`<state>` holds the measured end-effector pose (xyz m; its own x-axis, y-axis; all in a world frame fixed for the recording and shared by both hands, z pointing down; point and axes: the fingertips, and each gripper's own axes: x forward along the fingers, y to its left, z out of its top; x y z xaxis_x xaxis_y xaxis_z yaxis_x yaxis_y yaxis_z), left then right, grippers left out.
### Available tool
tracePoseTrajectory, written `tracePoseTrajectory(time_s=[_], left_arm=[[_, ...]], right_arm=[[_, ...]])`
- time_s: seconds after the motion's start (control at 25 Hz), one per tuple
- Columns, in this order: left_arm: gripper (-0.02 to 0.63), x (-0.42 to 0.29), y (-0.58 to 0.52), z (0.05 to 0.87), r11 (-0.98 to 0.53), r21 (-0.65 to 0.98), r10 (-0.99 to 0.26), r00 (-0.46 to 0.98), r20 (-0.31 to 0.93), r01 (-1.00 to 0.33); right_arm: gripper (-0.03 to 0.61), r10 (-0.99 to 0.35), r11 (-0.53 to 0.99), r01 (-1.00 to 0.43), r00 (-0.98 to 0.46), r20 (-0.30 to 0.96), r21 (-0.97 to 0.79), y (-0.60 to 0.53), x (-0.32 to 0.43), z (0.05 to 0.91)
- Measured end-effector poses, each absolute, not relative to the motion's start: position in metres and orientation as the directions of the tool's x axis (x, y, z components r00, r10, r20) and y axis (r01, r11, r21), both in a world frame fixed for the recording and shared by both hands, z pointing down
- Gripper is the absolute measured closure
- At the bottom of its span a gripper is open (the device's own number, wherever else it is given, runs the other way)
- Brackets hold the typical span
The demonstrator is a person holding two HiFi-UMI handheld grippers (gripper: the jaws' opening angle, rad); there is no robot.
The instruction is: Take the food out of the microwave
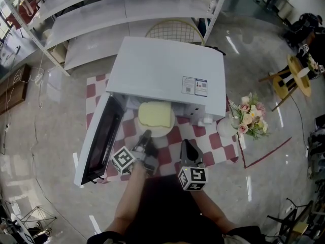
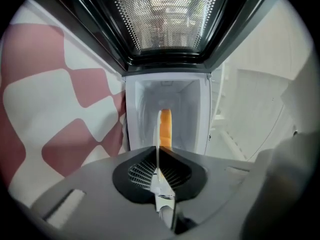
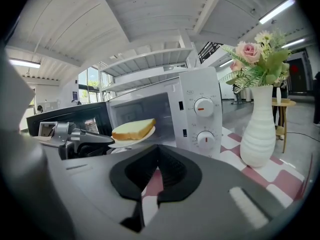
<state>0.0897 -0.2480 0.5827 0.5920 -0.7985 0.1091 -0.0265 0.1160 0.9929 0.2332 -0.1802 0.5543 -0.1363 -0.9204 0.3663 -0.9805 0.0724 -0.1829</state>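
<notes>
A white microwave (image 1: 167, 75) stands on a red-and-white checked cloth (image 1: 219, 142) with its door (image 1: 99, 141) swung open to the left. A slice of bread (image 1: 155, 113) lies on a white plate (image 1: 161, 132) at the mouth of the oven. My left gripper (image 1: 146, 137) is shut on the plate's near rim. In the left gripper view the plate (image 2: 159, 129) shows edge-on between the jaws, with the bread's crust (image 2: 167, 129) beside it. My right gripper (image 1: 186, 145) hovers to the right of the plate, shut and holding nothing. The right gripper view shows the bread (image 3: 133, 129) and the control knobs (image 3: 204, 106).
A white vase (image 3: 260, 129) of flowers (image 1: 250, 117) stands on the cloth right of the microwave. White shelving (image 1: 127, 9) and a wire chair back (image 1: 175, 32) rise behind it. A yellow stool (image 1: 297, 78) stands on the floor at far right.
</notes>
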Motion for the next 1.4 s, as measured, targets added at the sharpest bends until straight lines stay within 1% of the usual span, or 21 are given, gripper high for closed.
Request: tracePoseTrajectory(time_s=[0.64, 1.4], left_arm=[[0.588, 0.076, -0.205, 0.585, 0.12, 0.992, -0.789, 0.604, 0.115, -0.032], [0.588, 0.047, -0.155, 0.579, 0.109, 0.993, -0.778, 0.619, 0.107, -0.035]], right_arm=[[0.578, -0.932, 0.034, -0.984, -0.093, 0.35, -0.172, -0.14, 0.229, 0.548], [0.578, -0.946, -0.001, -0.985, -0.055, 0.319, -0.171, -0.088, 0.205, 0.54]])
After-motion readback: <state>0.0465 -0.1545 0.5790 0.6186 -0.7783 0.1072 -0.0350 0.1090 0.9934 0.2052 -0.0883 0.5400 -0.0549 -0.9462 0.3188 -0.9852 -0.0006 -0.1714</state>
